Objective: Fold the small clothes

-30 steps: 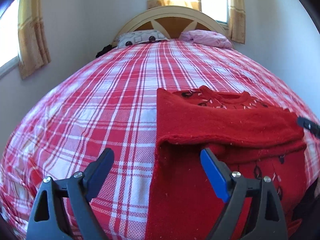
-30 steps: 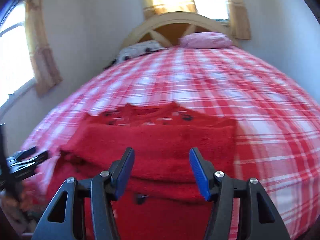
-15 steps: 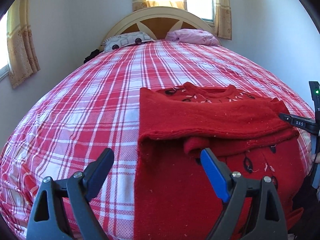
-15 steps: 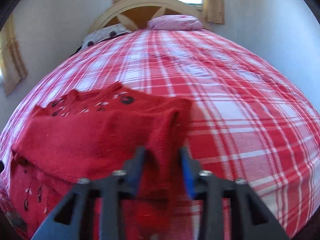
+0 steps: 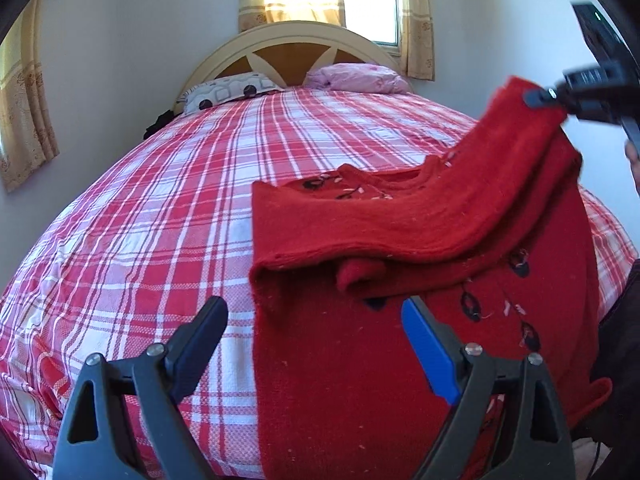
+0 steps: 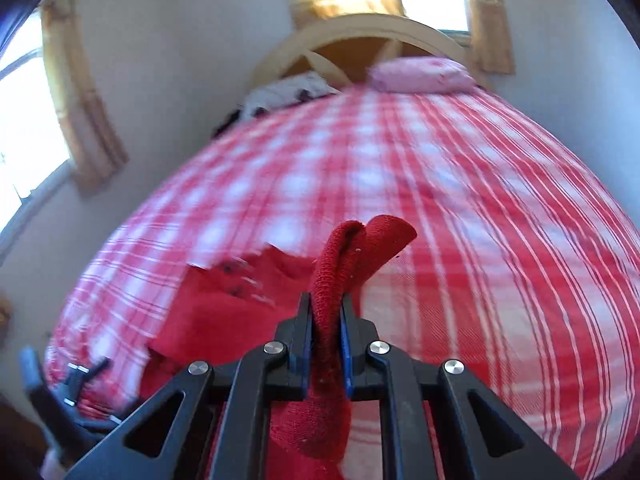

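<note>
Red sweater (image 5: 360, 360) lies at the near edge of the plaid bed (image 5: 160, 220), sleeves folded across its chest. My right gripper (image 6: 326, 344) has just been closing and now pinches the sweater's right edge, a bunched fold standing up between the pads, that side raised off the bed. My left gripper (image 5: 314, 344) hangs with jaws wide, nothing between them, straddling the sweater's left edge just below the folded band. Long axis runs away from me toward the headboard (image 5: 288, 46). Likely next: carry the right side leftward across the body.
</note>
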